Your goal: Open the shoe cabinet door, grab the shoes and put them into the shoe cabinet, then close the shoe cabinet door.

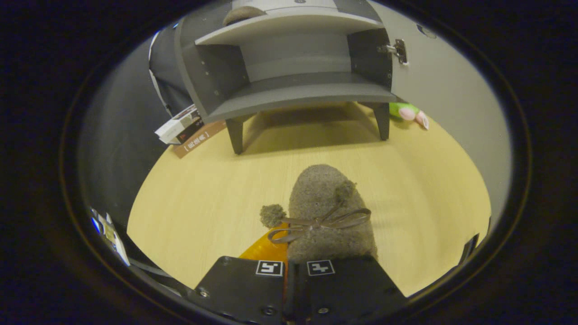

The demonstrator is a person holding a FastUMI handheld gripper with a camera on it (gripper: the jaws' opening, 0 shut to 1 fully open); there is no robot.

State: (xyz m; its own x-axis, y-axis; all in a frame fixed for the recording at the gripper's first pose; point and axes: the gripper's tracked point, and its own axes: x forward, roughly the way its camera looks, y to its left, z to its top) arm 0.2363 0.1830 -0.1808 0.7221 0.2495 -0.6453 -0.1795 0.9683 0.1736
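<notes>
The claw [295, 266] has its fingers pressed close together, pinching the heel end of a fuzzy grey-brown slipper shoe [323, 198] with pom-poms and a brown ribbon bow. The shoe points ahead over the pale yellow wood-grain worktop [194, 198]. Beyond it stands the grey shoe cabinet [289, 76] on short legs, its door [447, 90] swung open to the right, lower shelf bare. Another grey shoe [241, 13] sits on the upper shelf. Stacked books [180, 128] lie beside the cabinet's left leg, a green plush toy [406, 113] behind the right leg.
</notes>
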